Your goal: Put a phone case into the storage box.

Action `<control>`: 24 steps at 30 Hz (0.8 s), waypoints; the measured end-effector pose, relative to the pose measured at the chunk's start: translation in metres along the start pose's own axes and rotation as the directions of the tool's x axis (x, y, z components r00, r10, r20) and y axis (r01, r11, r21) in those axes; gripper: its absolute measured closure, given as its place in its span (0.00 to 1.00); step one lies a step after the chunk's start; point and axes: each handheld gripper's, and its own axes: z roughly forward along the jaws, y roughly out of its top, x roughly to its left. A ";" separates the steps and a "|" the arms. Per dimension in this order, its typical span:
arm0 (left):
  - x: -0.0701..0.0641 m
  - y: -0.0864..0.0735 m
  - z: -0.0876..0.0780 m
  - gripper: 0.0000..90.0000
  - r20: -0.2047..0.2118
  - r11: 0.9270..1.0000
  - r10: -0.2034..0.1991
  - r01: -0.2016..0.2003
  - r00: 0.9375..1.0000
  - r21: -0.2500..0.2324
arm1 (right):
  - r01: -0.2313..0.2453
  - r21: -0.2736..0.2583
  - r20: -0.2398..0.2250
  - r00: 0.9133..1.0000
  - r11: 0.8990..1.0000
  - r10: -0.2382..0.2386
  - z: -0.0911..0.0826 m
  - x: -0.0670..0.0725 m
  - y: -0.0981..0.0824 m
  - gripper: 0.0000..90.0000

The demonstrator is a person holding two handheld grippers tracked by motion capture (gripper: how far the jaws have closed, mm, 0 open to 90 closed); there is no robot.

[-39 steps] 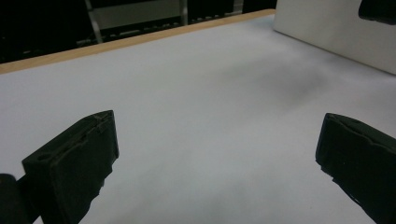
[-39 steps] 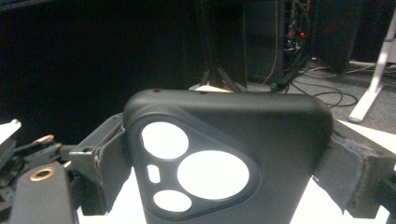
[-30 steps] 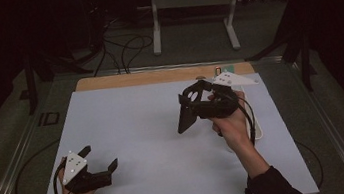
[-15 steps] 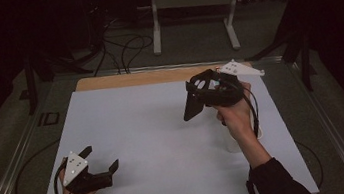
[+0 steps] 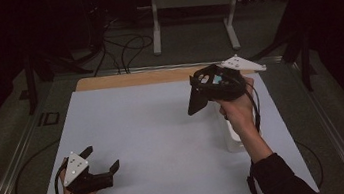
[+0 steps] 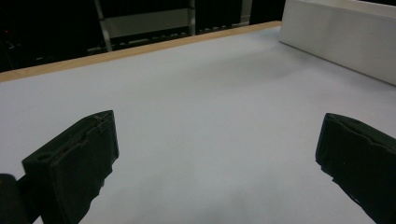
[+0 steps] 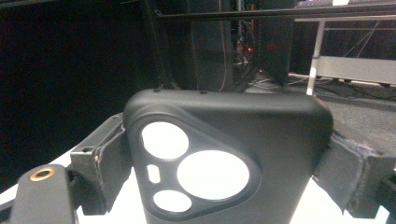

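the right gripper (image 5: pixel 196 105) pinches a black phone case (image 7: pixel 224 154) by its side edges, lifted above the far right of the white table (image 5: pixel 164 128); keep the squeeze even so the soft, matte shell with rounded corners and camera cutouts won't flex out. the left gripper (image 5: pixel 101 159) rests spread and holds nothing near the front left

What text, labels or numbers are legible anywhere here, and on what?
None readable.
Black phone case clamped in the right tongs: camera cutouts, no brand or lettering visible.
Left tongs, open over the white table mat: grey plate has small dots, no text.
White box at the mat's edge: plain faces, no label seen.
Dark background gear: a small red light, too dim and small to read.
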 end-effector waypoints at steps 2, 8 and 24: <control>0.000 0.000 0.000 0.00 0.001 1.000 0.001 -0.001 1.000 -0.001 | 0.002 -0.001 0.012 1.000 1.000 -0.002 0.001 -0.003 0.000 0.15; -0.002 0.000 0.001 0.00 0.006 1.000 0.005 -0.005 1.000 0.002 | 0.006 0.009 0.053 0.999 1.000 -0.006 0.004 -0.013 0.003 0.15; -0.003 0.000 0.002 0.00 0.009 1.000 0.006 -0.006 1.000 0.001 | -0.002 0.022 0.139 0.990 1.000 -0.001 0.011 -0.035 0.010 0.15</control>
